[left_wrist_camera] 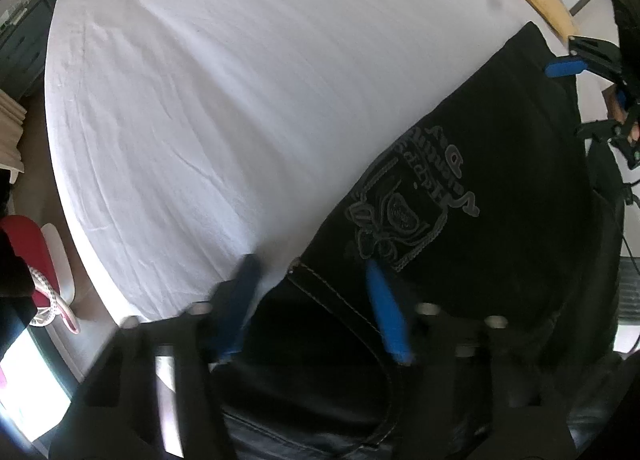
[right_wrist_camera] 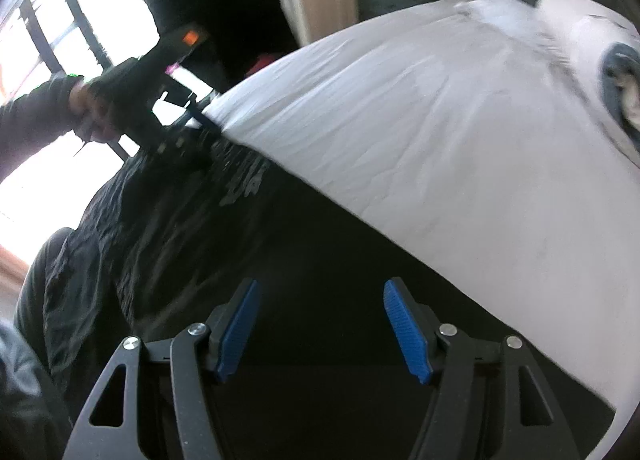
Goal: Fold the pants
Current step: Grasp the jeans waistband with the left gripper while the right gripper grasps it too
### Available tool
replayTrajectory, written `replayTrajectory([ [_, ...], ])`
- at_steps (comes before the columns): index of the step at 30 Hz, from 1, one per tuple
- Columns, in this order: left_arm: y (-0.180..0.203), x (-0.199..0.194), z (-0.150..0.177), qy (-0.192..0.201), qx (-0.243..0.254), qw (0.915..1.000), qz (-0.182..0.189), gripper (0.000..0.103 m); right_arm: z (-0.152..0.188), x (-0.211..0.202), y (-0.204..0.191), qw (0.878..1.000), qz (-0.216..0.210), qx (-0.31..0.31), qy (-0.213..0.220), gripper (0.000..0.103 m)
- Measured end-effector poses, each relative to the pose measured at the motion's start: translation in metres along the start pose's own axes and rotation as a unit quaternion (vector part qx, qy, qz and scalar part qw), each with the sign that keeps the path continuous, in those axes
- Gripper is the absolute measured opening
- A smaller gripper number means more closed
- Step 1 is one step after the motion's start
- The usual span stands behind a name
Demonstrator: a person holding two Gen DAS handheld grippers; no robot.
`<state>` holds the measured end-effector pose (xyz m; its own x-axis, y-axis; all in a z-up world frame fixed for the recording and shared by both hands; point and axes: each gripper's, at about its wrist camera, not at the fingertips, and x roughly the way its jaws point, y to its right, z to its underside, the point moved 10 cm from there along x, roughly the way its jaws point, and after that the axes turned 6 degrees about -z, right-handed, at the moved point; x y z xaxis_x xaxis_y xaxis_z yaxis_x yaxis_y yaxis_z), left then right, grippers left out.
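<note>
Pants point(left_wrist_camera: 460, 163): black, printed emblem, spread along near edge of white bed point(left_wrist_camera: 224, 99). Left hand-held gripper point(left_wrist_camera: 316, 308): jaws apart astride waistband corner, not pinching. Right hand-held gripper point(right_wrist_camera: 320, 324): jaws wide over dark cloth, gripping nothing.

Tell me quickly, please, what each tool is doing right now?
Left tool: open, jaws apart straddling the black printed pants, not pinching.
Right tool: open over the pants, holding nothing.
</note>
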<state>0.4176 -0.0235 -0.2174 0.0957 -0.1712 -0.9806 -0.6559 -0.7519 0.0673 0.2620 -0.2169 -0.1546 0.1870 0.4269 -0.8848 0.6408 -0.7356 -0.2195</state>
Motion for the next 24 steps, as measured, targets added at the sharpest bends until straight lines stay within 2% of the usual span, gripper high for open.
replayTrajectory([
  [1,-0.001,-0.001,-0.002,-0.003,-0.001,1.0,0.004,0.021,-0.001,0.005,0.001,1.0,-0.007,-0.014,-0.016,0.068],
  [3,-0.001,-0.001,-0.003,-0.01,0.008,0.9999,0.011,0.011,-0.001,0.011,0.0,0.998,-0.022,-0.035,-0.047,0.064],
  [4,-0.001,-0.002,-0.003,-0.011,0.016,0.9998,0.008,0.009,-0.003,0.013,0.002,0.997,-0.027,-0.043,-0.062,0.064],
  [10,0.014,-0.015,0.004,0.027,0.045,0.9983,-0.025,0.007,-0.03,0.033,0.031,0.991,-0.036,-0.065,-0.109,0.057],
  [13,0.024,-0.018,0.004,0.043,0.056,0.9967,-0.039,0.007,-0.038,0.051,0.038,0.987,-0.043,-0.079,-0.136,0.047],
  [15,0.031,-0.023,0.016,0.057,0.059,0.9958,-0.042,0.007,-0.036,0.065,0.042,0.981,-0.047,-0.092,-0.163,0.04],
  [17,0.036,-0.029,0.023,0.072,0.063,0.9945,-0.044,0.007,-0.031,0.076,0.045,0.973,-0.046,-0.112,-0.195,0.04],
  [21,0.041,-0.044,0.03,0.105,0.075,0.9896,-0.065,0.007,-0.034,0.084,0.049,0.968,-0.063,-0.13,-0.207,0.04],
  [24,0.052,-0.049,0.04,0.116,0.077,0.9875,-0.074,0.007,-0.033,0.089,0.049,0.962,-0.072,-0.143,-0.223,0.04],
])
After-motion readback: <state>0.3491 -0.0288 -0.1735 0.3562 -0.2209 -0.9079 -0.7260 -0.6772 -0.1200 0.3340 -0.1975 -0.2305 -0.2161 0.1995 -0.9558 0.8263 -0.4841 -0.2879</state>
